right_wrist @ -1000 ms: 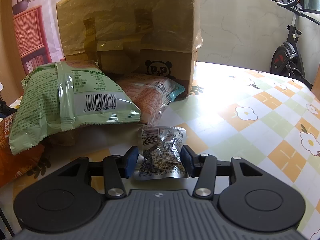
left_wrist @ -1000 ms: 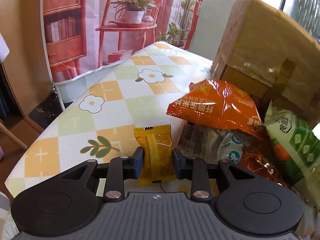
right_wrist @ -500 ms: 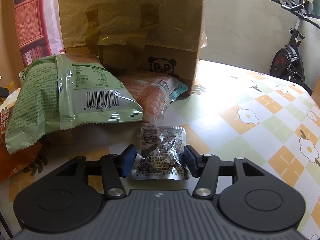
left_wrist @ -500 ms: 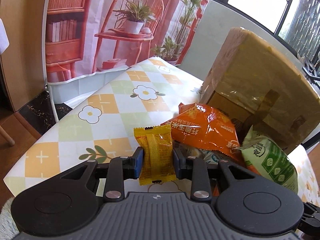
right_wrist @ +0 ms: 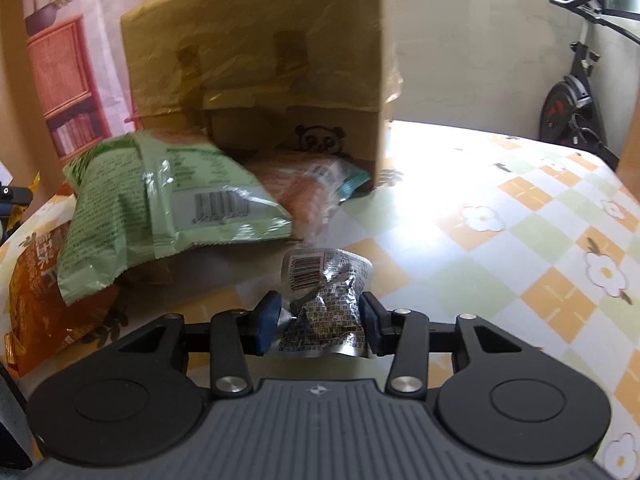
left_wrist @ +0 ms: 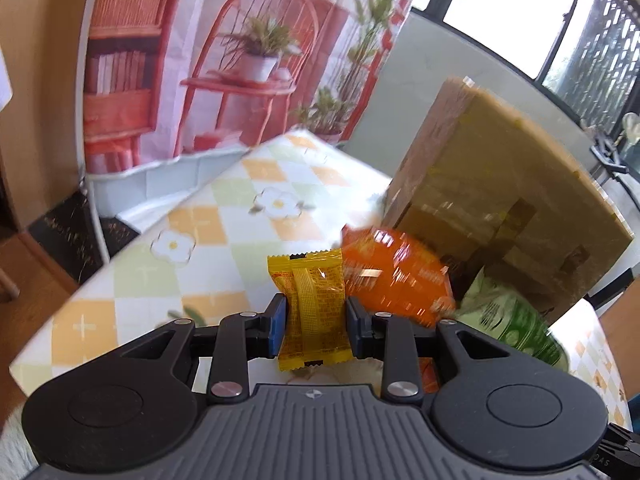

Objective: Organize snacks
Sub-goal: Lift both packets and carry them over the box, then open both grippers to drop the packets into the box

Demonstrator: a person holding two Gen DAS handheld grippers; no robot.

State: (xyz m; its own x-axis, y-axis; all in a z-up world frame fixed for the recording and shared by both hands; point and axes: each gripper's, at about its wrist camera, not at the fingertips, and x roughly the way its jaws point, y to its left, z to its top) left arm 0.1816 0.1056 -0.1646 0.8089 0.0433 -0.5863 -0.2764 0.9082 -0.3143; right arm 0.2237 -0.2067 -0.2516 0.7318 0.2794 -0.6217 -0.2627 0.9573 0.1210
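Left gripper [left_wrist: 314, 320] is clamping the yellow sachet [left_wrist: 312, 308] mid-body and right gripper [right_wrist: 319, 322] is pinching the crinkly foil pouch [right_wrist: 326, 304], both in front of the cardboard box [right_wrist: 256, 52]; light, soft, likely slippery film.

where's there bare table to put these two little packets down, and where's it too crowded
Bare checked tablecloth lies right of the cardboard box; more left of the orange bag. Crowded: the green bag and orange bag are piled against the box's front.
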